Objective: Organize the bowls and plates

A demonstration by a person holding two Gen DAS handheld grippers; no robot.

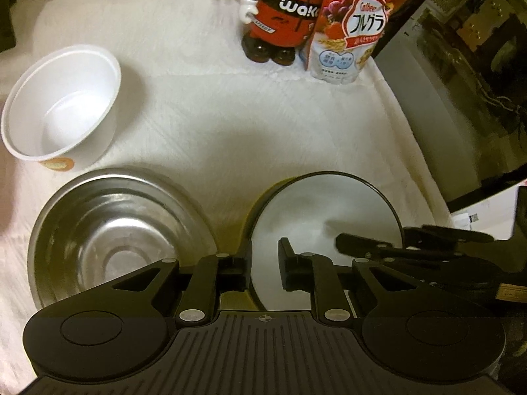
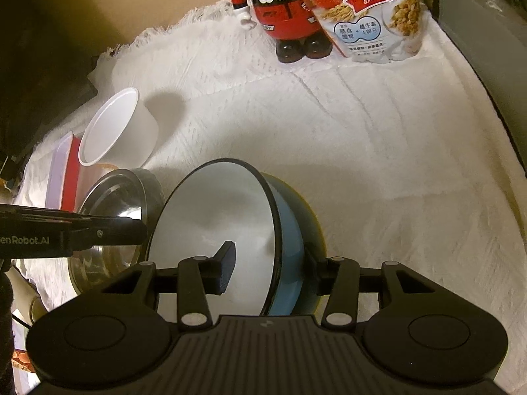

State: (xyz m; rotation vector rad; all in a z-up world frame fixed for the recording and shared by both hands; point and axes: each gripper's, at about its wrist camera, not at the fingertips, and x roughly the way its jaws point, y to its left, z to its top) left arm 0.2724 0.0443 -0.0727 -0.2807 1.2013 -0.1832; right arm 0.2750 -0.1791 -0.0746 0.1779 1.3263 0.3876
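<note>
Bowl (image 1: 326, 217) is sitting lower centre, tilted; my left gripper (image 1: 265, 263) is narrowing around its rim, contact unclear, so it could slip onto the steel bowl (image 1: 112, 230). Right view, centre: my right gripper (image 2: 271, 270) is pinching the bowl's (image 2: 214, 223) wall, risking a tip.

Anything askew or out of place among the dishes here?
The blue bowl is tipped steeply on its side, off the white cloth, with both grippers straddling its rim. The steel bowl and white cup sit upright. Nothing looks spilled or broken.
</note>
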